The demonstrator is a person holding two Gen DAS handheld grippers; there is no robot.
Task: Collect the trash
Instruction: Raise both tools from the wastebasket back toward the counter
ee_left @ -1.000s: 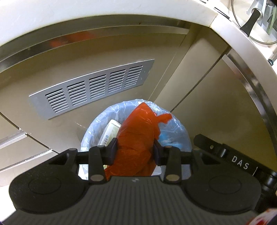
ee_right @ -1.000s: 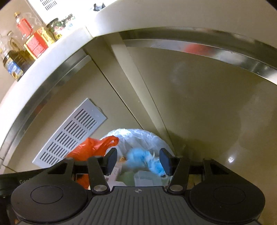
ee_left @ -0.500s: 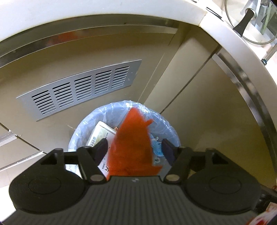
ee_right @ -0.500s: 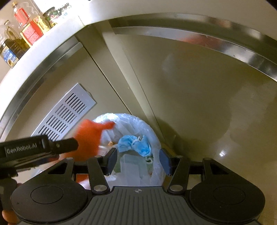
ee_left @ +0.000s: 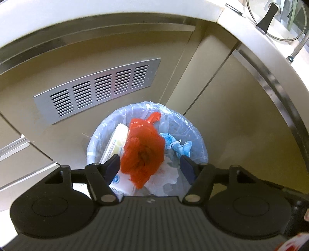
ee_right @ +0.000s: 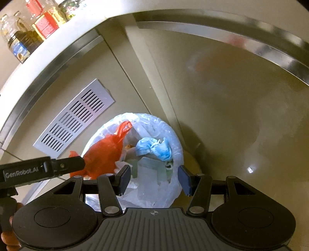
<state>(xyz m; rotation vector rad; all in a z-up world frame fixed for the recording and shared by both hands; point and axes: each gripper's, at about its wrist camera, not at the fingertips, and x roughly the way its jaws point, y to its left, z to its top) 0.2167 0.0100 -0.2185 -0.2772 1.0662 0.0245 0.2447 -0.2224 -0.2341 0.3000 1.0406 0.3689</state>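
Trash fills the lined bin (ee_left: 195,135) under both grippers, and the orange bag (ee_left: 143,152) lies on top of it, free of any pad. The left gripper (ee_left: 149,167) hangs above the bin with its jaws well apart; they have just been opening, and the bag sits lower down in the gap between them, touching neither. In the right wrist view this gripper's finger (ee_right: 67,165) crosses in front of the bag from the left, and part of a hand (ee_right: 7,237) shows at the lower left edge. The right gripper (ee_right: 152,178) also points down into the bin, jaws apart and nothing between them.

Beside the bag lie a crumpled blue mask (ee_left: 176,143), a white carton (ee_left: 116,142) against the left wall of the bin, and white paper (ee_left: 166,173) below the mask. The bin's clear liner (ee_right: 170,189) folds over its rim. Behind the bin a silver vent (ee_left: 98,88) is set in a beige cabinet (ee_left: 231,108). On the counter above stand bottles (ee_right: 30,29) and a glass lid (ee_left: 270,17).
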